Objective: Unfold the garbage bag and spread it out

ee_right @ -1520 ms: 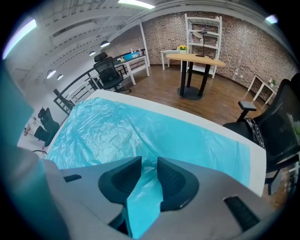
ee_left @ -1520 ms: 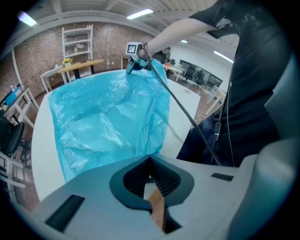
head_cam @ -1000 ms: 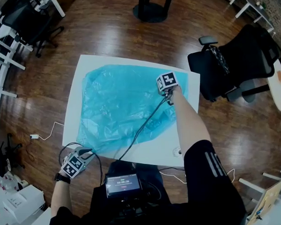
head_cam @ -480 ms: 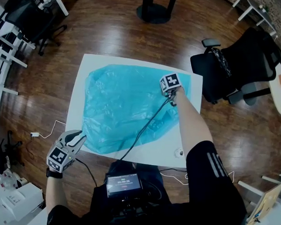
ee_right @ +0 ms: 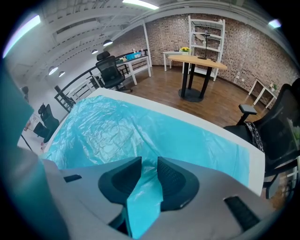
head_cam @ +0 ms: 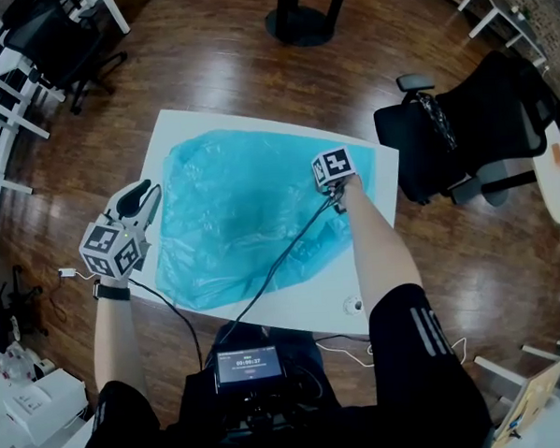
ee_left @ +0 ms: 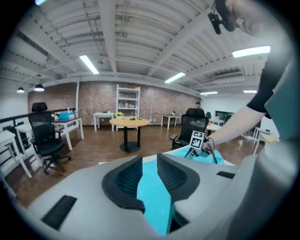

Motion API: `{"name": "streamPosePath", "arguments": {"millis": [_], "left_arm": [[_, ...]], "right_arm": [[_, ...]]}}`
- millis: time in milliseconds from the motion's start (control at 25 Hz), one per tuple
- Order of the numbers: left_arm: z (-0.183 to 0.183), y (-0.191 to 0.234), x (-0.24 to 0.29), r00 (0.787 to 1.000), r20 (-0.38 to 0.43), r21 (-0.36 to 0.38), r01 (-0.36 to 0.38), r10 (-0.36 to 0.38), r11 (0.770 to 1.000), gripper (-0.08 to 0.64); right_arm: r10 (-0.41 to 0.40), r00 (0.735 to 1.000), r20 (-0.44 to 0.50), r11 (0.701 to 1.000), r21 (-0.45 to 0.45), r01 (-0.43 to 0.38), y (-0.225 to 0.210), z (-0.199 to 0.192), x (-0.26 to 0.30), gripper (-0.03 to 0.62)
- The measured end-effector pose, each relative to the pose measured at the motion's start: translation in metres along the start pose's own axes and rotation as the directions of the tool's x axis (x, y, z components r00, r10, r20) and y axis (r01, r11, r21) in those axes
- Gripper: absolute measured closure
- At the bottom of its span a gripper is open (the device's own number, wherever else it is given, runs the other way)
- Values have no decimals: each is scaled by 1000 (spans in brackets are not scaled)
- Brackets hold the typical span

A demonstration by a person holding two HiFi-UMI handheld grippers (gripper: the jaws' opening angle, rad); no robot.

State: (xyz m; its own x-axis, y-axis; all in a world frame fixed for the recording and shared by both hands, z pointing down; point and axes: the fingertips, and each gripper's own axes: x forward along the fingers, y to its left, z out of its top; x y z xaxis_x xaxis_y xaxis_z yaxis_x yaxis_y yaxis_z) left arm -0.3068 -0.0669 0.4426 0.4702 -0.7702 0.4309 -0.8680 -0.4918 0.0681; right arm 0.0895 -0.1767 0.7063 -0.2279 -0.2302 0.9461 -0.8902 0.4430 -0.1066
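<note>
I read the garbage bag (head_cam: 242,211) lying on the table (head_cam: 312,296), covering most of it. Office chair (head_cam: 471,124) right of the table, a pedestal base (head_cam: 298,23) behind its far edge, desks (head_cam: 11,101) far left. Right gripper (head_cam: 337,198) sits on the bag's right part; left gripper (head_cam: 147,195) over the table's left edge.

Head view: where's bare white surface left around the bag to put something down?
Widest bare strip: near edge of the white surface, between the bag and the person, but a cable crosses it and a small round object sits there. The far-left corner is bare. Side margins are thin, with the left gripper and right gripper crowding them.
</note>
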Motion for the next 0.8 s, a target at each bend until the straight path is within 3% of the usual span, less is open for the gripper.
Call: {"name": "streamPosePath", "arguments": {"millis": [120,280,480,560,720,800], "left_arm": [[0,15,40,999,-32,-55,-17,16,998,456],[-19,38,92,987,-130,-29,-96,92,995,456],[-54,61,138,955,-245,-15,-177,168,984,457],[-73,69,155,933,-304,22,-194,191,981,457],[-107,82,174,864,-432,117,-231,259,966,457],[-119,85,185,844,-467,129,-228,262,965,457]], "right_arm": [[23,999,37,1000,2,-23,7,8,-2,453],[28,999,38,1000,-2,-28,7,6,-2,454],[34,999,42,999,-1,-34,6,3,-2,454],[32,999,41,999,-5,-32,4,2,-2,454],[71,994,78,997,5,-72,11,6,-7,456],[69,995,74,998,0,-69,8,3,-6,454]]}}
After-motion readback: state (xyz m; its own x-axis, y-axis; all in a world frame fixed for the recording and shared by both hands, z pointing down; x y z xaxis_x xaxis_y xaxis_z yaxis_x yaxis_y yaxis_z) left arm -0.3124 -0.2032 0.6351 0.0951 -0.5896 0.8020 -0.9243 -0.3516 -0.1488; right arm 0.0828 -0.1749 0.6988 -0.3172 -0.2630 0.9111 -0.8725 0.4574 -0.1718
